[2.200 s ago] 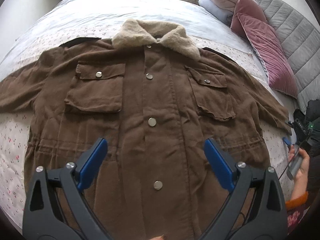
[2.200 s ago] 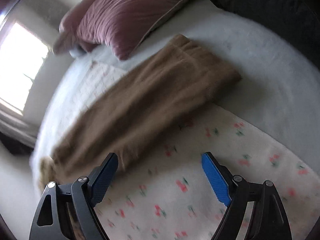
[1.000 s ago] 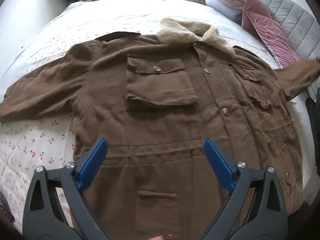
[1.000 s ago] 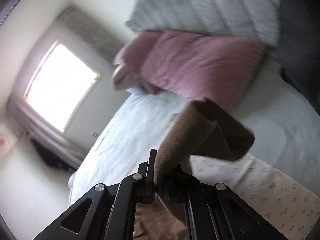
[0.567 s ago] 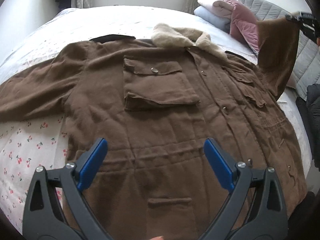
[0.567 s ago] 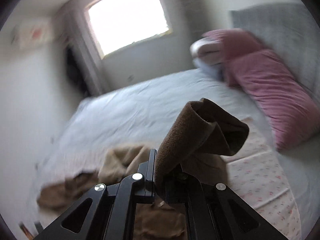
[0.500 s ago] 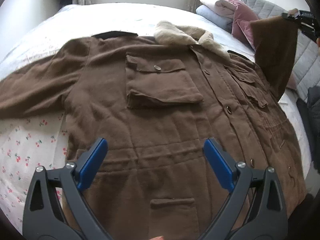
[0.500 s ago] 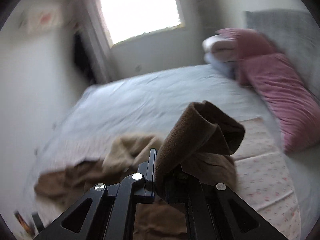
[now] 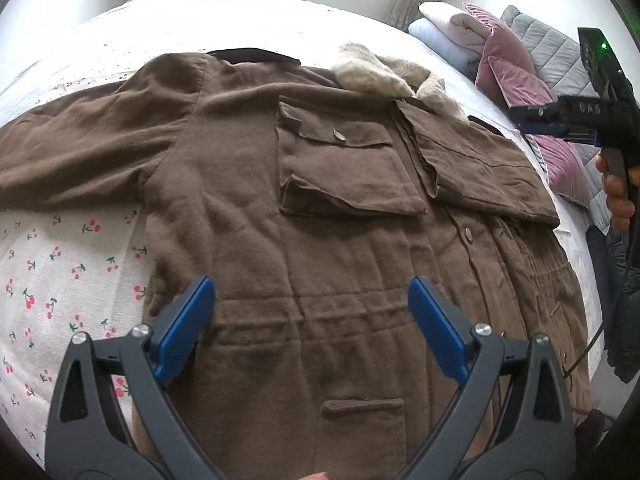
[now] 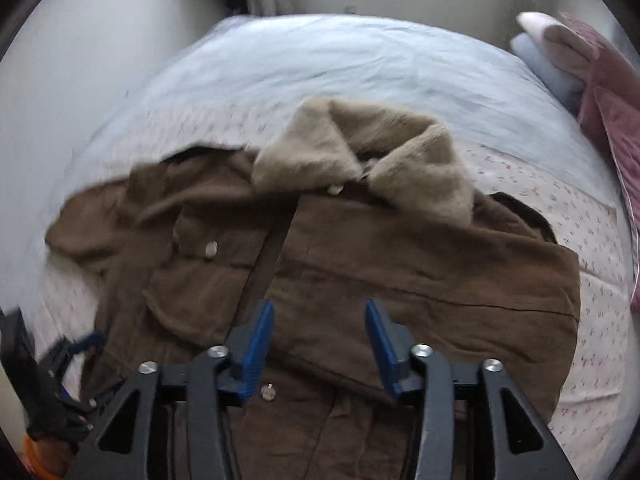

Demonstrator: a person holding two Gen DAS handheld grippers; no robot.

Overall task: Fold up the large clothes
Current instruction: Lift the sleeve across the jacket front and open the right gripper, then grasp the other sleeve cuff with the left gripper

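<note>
A large brown jacket (image 9: pixel 320 248) with a beige fur collar (image 9: pixel 384 72) lies face up on the bed. Its right sleeve (image 9: pixel 480 160) is folded across the chest, and it also shows in the right wrist view (image 10: pixel 440 272). The left sleeve (image 9: pixel 80 148) lies stretched out to the left. My left gripper (image 9: pixel 312 328) is open and empty above the jacket's waist. My right gripper (image 10: pixel 318 344) is open and empty just above the folded sleeve; it also shows in the left wrist view (image 9: pixel 560 120) at the right.
The bed has a cherry-print sheet (image 9: pixel 60 280) and a pale blue cover (image 10: pixel 340 60). Pink cushions (image 9: pixel 520 76) and folded bedding (image 9: pixel 444 36) are at the far right by a grey headboard (image 9: pixel 552 48). Dark clothing (image 9: pixel 620 300) hangs at the right edge.
The right gripper carried the right sleeve over the jacket's chest, opened and let it go. The sleeve now lies folded across the front. The left gripper stayed open over the waist.
</note>
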